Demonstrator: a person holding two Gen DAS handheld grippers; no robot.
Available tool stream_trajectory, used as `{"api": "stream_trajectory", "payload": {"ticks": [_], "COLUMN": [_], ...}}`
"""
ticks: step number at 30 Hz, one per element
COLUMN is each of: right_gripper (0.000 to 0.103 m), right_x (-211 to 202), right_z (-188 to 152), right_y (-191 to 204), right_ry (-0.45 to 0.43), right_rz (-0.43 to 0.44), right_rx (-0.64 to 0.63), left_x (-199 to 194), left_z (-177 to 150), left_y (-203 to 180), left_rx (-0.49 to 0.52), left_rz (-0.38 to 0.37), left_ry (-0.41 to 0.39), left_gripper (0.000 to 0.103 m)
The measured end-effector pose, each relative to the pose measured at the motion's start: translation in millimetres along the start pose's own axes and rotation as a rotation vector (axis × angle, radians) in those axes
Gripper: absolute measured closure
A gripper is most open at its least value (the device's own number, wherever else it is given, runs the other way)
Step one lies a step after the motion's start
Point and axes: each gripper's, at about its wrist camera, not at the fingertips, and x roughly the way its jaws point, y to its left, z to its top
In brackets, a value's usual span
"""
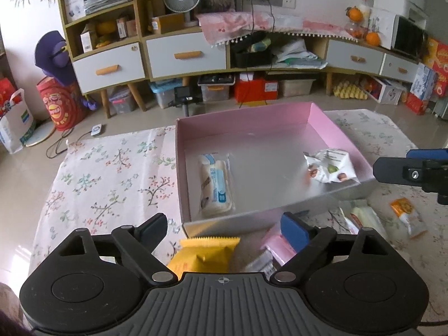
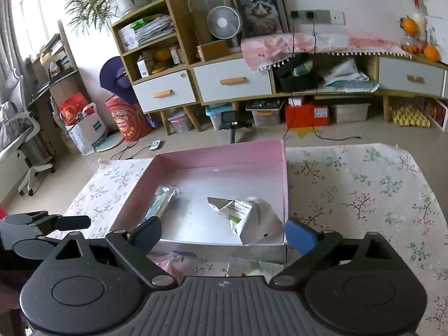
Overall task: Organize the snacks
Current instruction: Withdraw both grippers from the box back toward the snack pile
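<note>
Left wrist view: the left gripper [image 1: 224, 231] hangs with its jaws spread wide and nothing between them. Just under the gap lie a yellow packet [image 1: 205, 253] and a pink packet [image 1: 275, 245], both on the floral cloth [image 1: 112, 173] just outside the near wall of the box [image 1: 240, 221]. To the right, also on the cloth, are a pale green packet [image 1: 364, 215] and an orange packet [image 1: 407, 215], apart from each other. Inside the pink-walled box a white-and-blue packet [image 1: 215, 184] lies flat near the left wall, and a crumpled white bag [image 1: 330, 168] sits by the right wall; the two are well apart. The right gripper's tip [image 1: 392, 169] reaches in from the right edge, near the box's right corner.

In the right wrist view the right gripper [image 2: 224, 233] is likewise spread open and empty, hovering at the box's near wall [image 2: 224, 247]. The white bag [image 2: 246, 215] stands just beyond that wall, close to the blue pad [image 2: 301, 235]. The white-and-blue packet [image 2: 162, 201] lies farther left in the box. The left gripper [image 2: 72, 222] shows at the left edge.

Beyond the table stand a cabinet with white drawers [image 2: 232, 81], a small fan [image 2: 224, 22], and a framed cat picture [image 2: 261, 9].
</note>
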Motion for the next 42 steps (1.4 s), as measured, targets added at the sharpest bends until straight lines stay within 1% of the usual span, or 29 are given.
{"api": "stream_trajectory", "payload": {"ticks": [4, 10, 20, 26, 29, 33, 36, 42], "right_gripper": [0.027, 0.026, 0.025, 0.025, 0.025, 0.024, 0.024, 0.024], "right_x": [-7.1, -20.5, -41.6, -48.1, -52.3, -54.6, -54.0, -53.8], "right_z": [-6.3, -16.2, -28.9, -35.3, -36.5, -42.3, -51.1, -71.4], "right_y": [1.2, 2.4, 7.0, 11.9, 13.1, 13.2, 13.2, 12.6], "right_ry": [0.007, 0.012, 0.020, 0.041, 0.048, 0.078, 0.109, 0.174], "right_rz": [-0.012, -0.024, -0.004, 0.008, 0.019, 0.029, 0.021, 0.007], "right_rx": [-0.022, -0.070, -0.140, -0.175, -0.175, -0.171, -0.188, -0.234], "left_x": [-12.3, -29.9, -55.1, -68.0, -73.0, -74.2, -72.6, -70.6], "left_z": [-6.8, -10.8, -18.6, -24.6, -29.8, -45.5, -60.9, -89.6], "left_y": [1.6, 10.8, 37.9, 56.5, 61.8, 59.1, 51.9, 32.2], "left_rx": [0.006, 0.024, 0.009, -0.008, -0.013, 0.017, 0.062, 0.174], "left_rz": [-0.014, -0.010, -0.005, 0.006, -0.020, -0.075, -0.116, -0.233], "left_ry": [-0.027, -0.083, -0.103, -0.111, -0.098, -0.057, -0.017, 0.052], "left_gripper": [0.011, 0.009, 0.008, 0.008, 0.008, 0.008, 0.008, 0.008]}}
